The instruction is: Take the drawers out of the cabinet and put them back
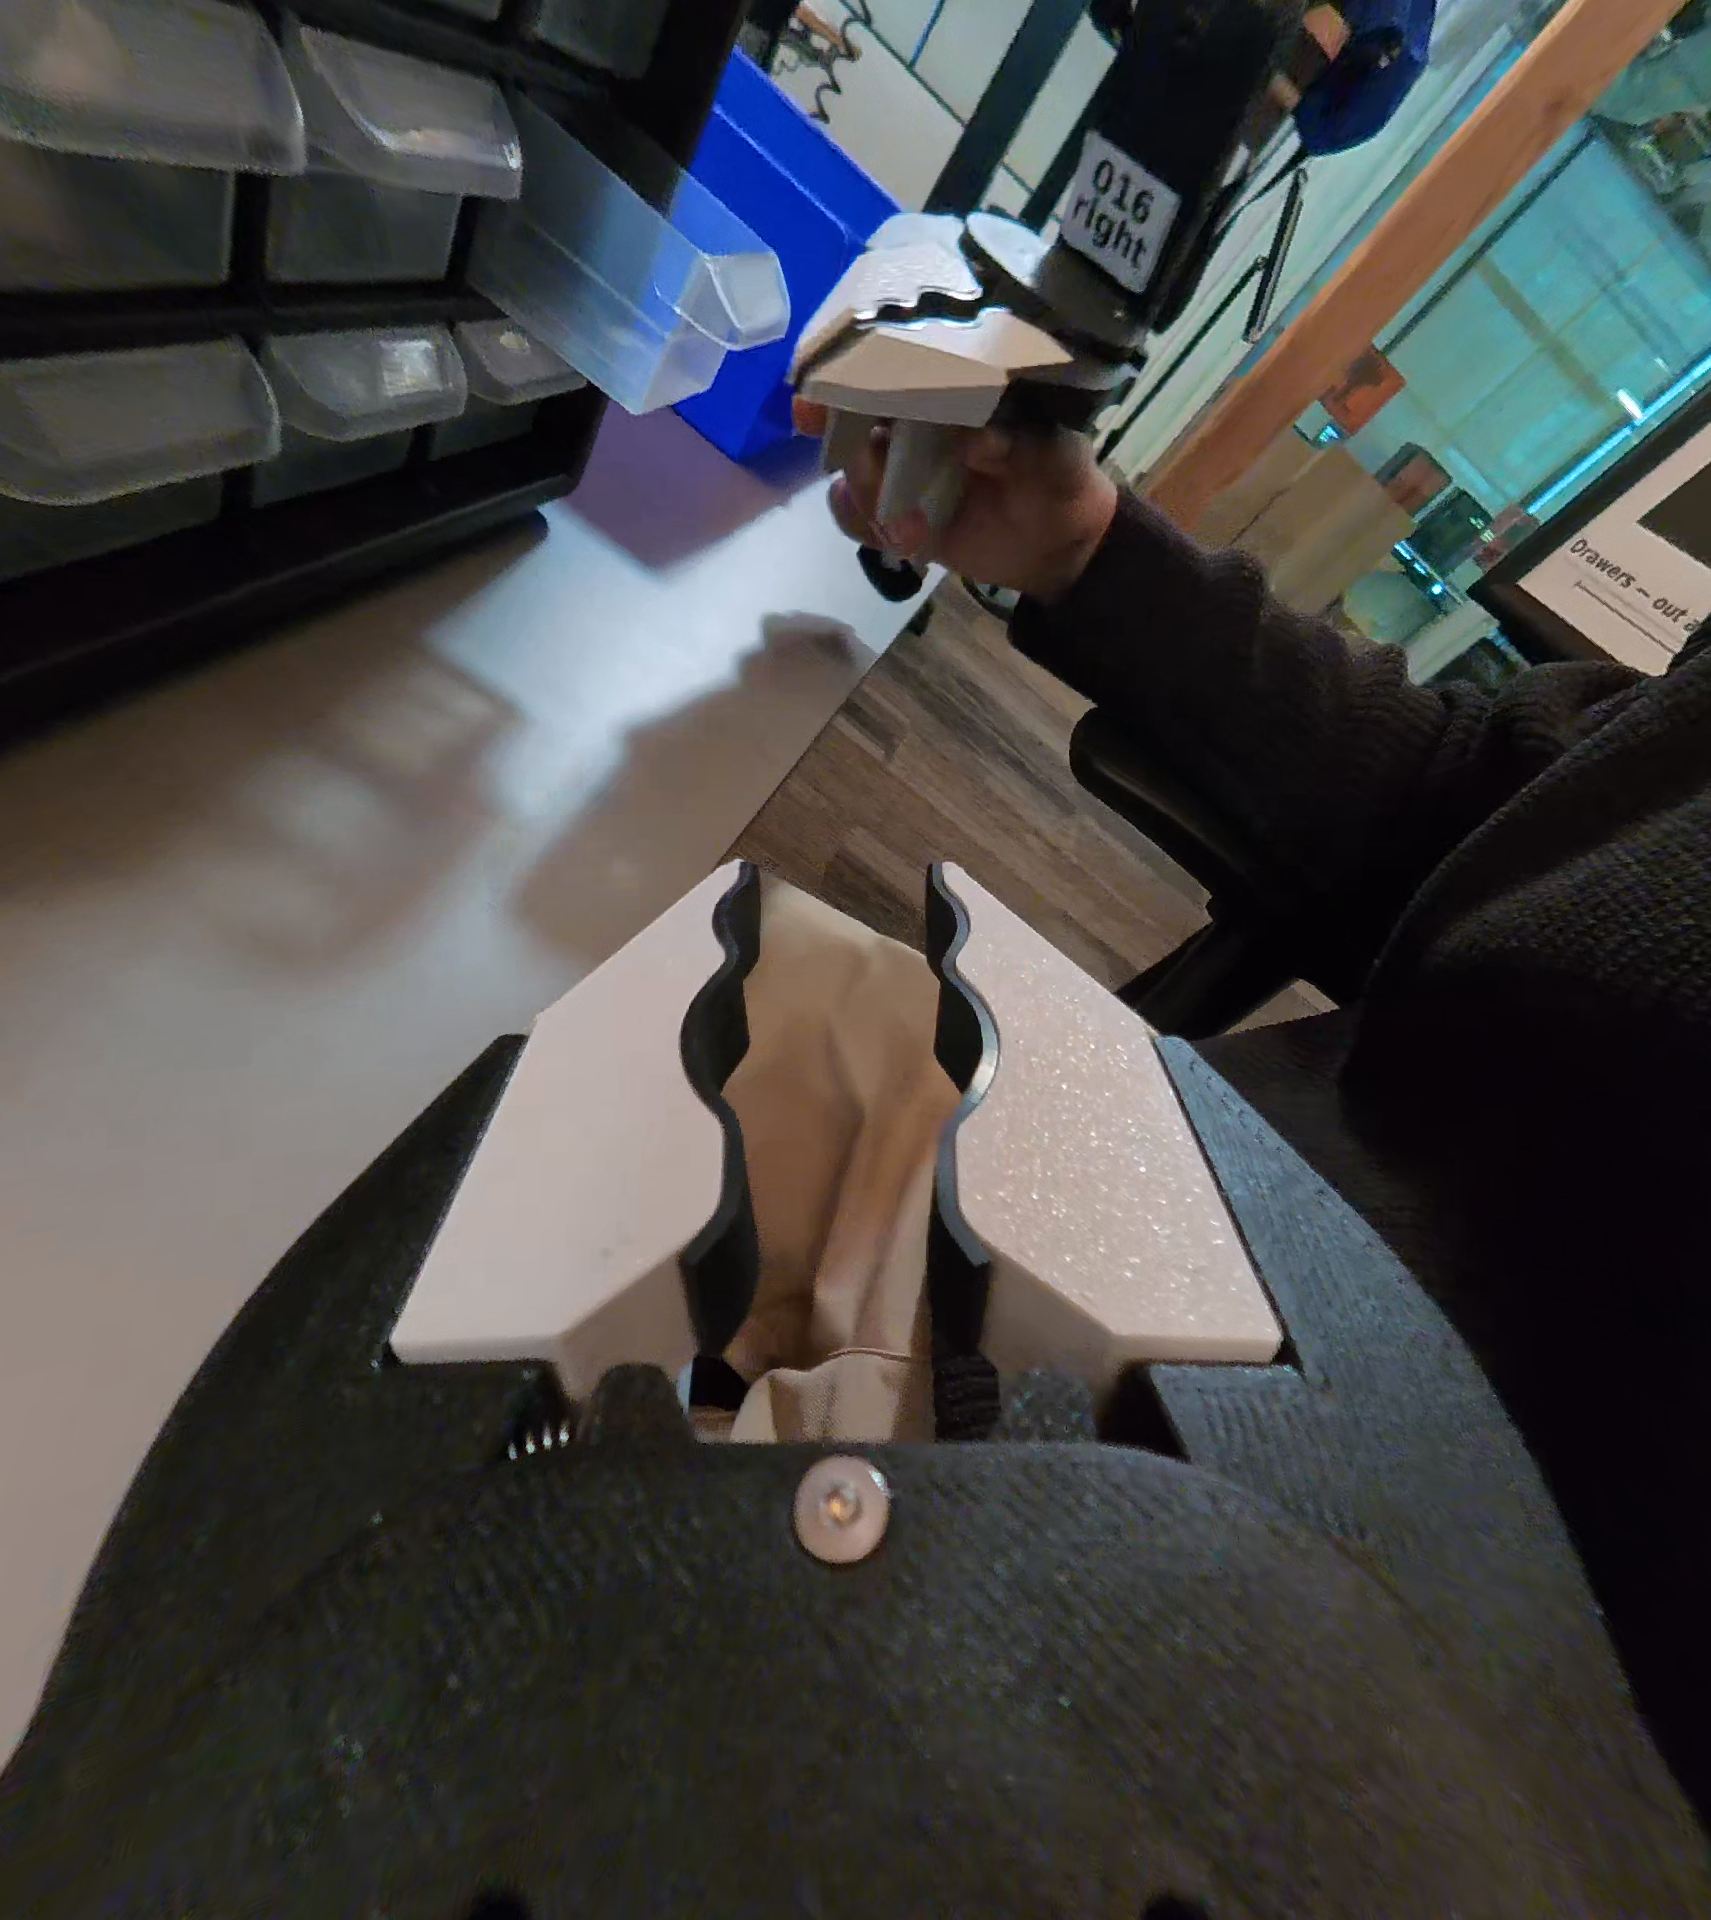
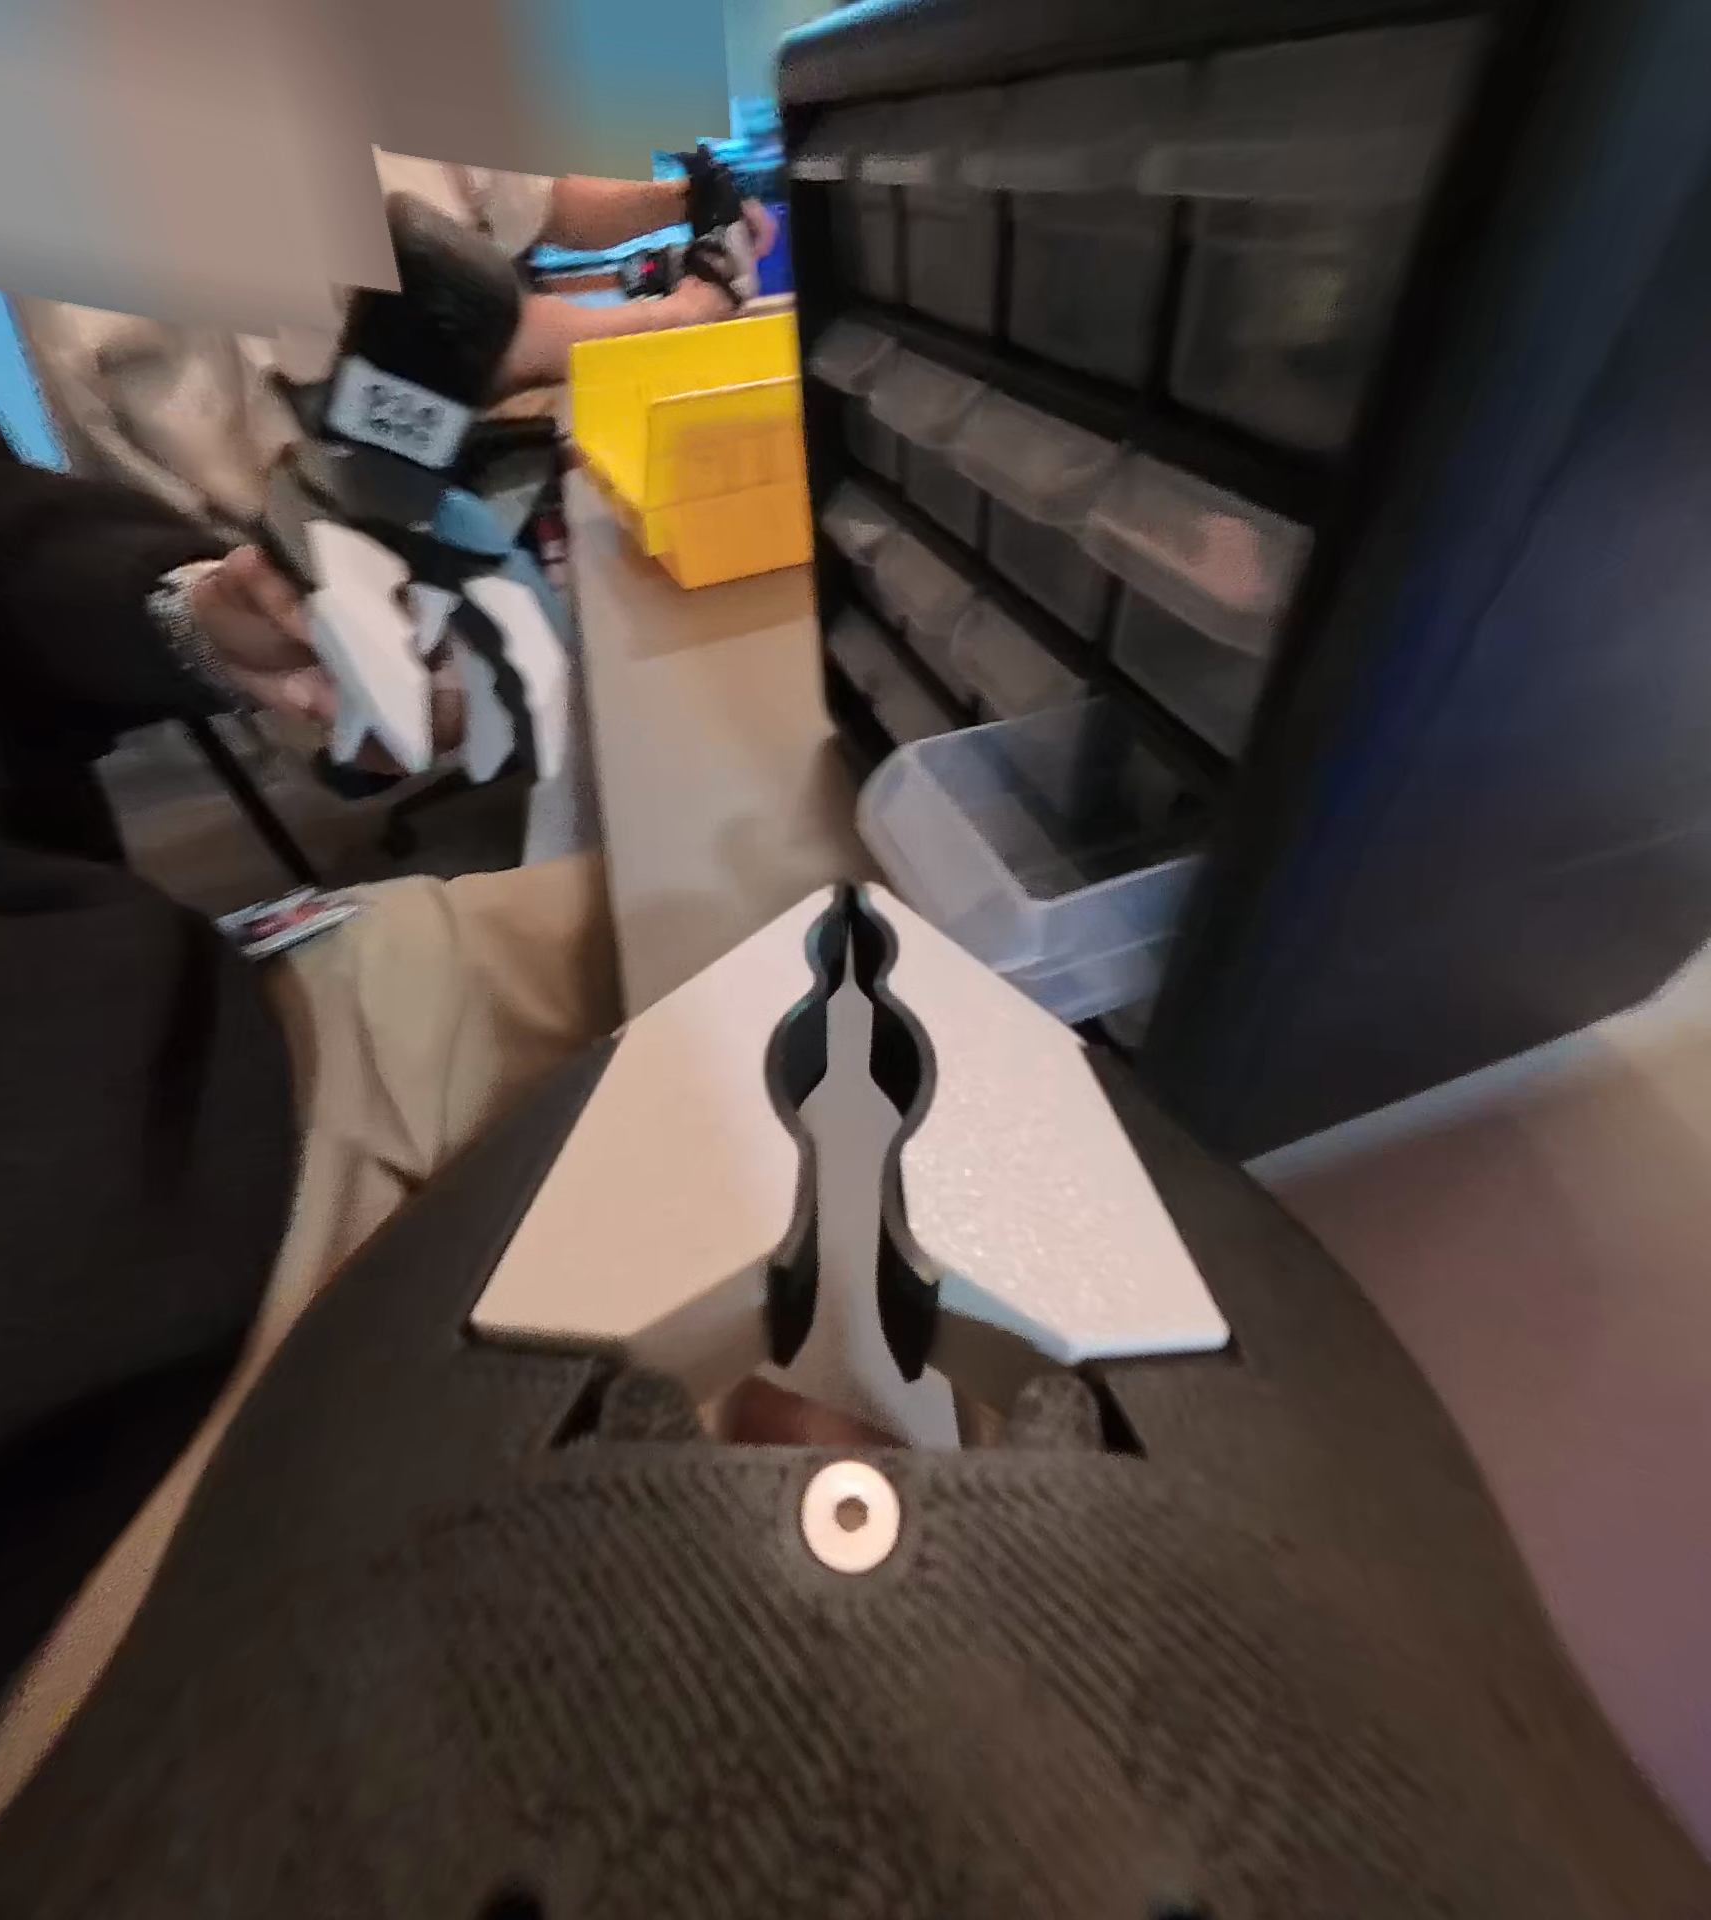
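Note:
The black cabinet (image 1: 238, 301) with translucent drawers stands on the table; it also shows in the right wrist view (image 2: 1059, 416). One clear drawer (image 1: 643, 281) sticks partly out of its right-hand column, also seen in the right wrist view (image 2: 1027, 842). My right gripper (image 2: 846, 902) is shut and empty, its tips just beside the drawer's front lip; the left wrist view shows it (image 1: 809, 364) close to the drawer front. My left gripper (image 1: 843, 894) is open and empty, held off the table's edge, away from the cabinet; it also appears in the right wrist view (image 2: 446, 675).
The beige table (image 1: 207, 987) runs in front of the cabinet. A blue bin (image 1: 778, 197) and a purple mat (image 1: 664, 488) lie beside the cabinet. A yellow bin (image 2: 705, 457) sits on its other side. A person (image 2: 560, 260) works behind it.

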